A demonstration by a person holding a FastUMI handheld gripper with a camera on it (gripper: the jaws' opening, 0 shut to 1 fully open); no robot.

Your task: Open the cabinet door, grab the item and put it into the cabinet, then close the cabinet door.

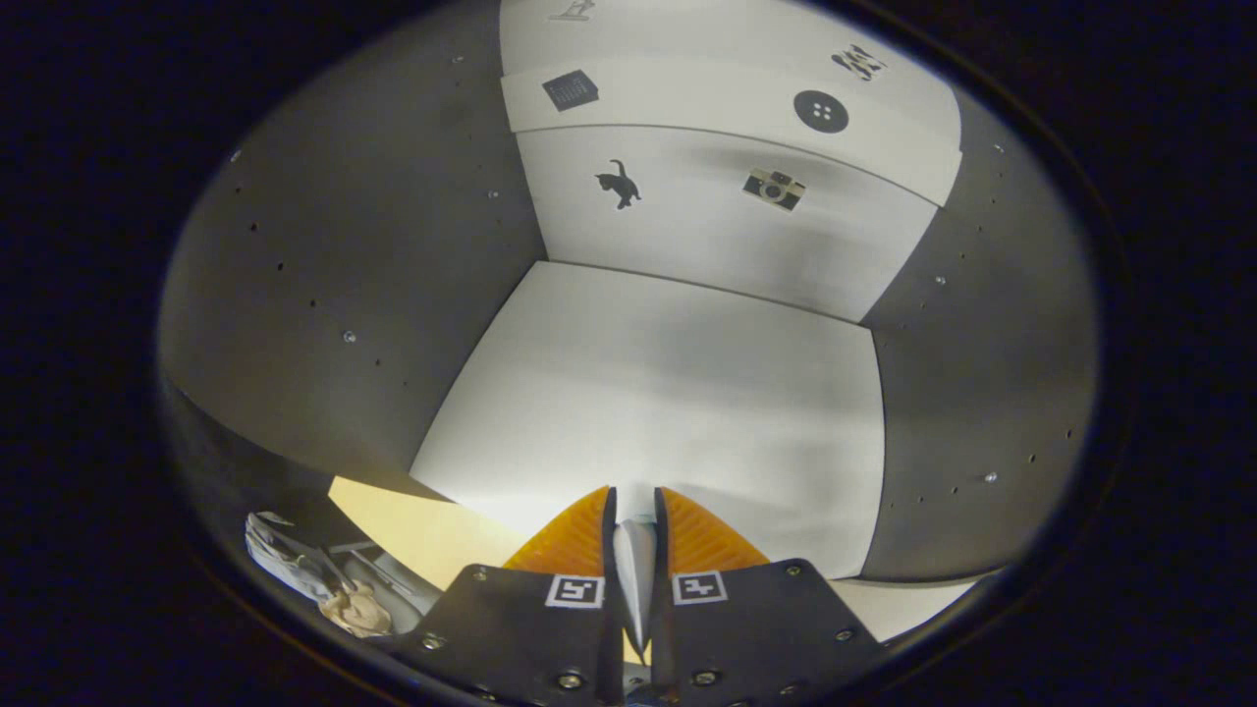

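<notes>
I see the gripper [633, 503] clenched on a thin white item [635, 570], edge-on, long axis running forward along the fingers, over the front edge of the open cabinet's white shelf floor [668, 393]. Cat sticker [619, 184] on the back panel.

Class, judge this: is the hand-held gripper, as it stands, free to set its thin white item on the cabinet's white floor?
Probably yes. The hand-held gripper, shut on the thin white item, is at the open front; the white floor ahead lies bare between the grey side walls.
</notes>
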